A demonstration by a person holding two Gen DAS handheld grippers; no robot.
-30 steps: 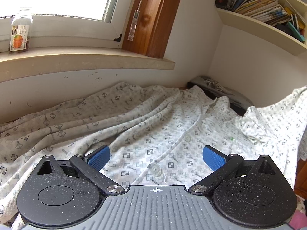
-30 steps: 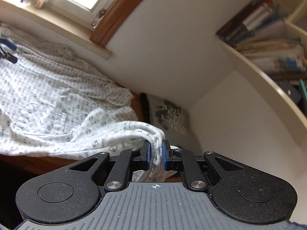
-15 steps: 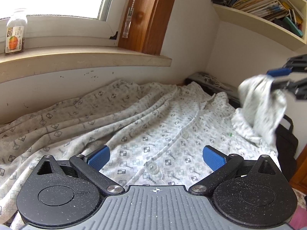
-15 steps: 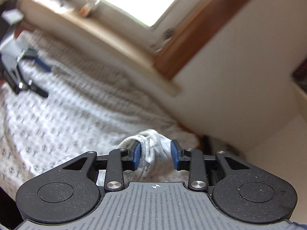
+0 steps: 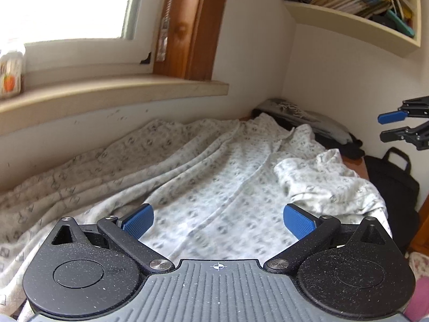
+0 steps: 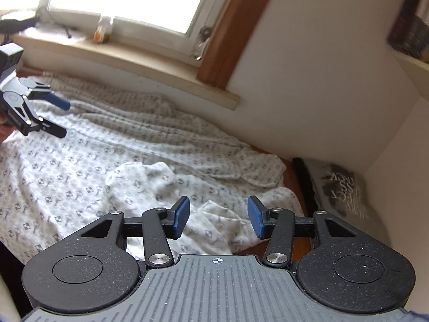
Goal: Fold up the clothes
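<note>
Shirt (image 5: 214, 177): patterned button-up, spread across the surface below the windowsill (image 5: 112, 91), ready for folding.
Sleeve (image 6: 150, 185): flopped inward at 12 o'clock of the right gripper (image 6: 218, 218), probably as a first fold.
Right gripper: jaws opening, nothing between them.
Left gripper (image 5: 218, 220): spread wide, empty (hovering over the button placket).

Daylight floods in from the blown-out window (image 5: 67, 5); fisheye bending at edges, slight motion blur.

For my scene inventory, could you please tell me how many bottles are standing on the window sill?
1: a small bottle with an orange label stands on the window sill, near the left end as the left wrist view shows it. Others may be out of frame.
</note>
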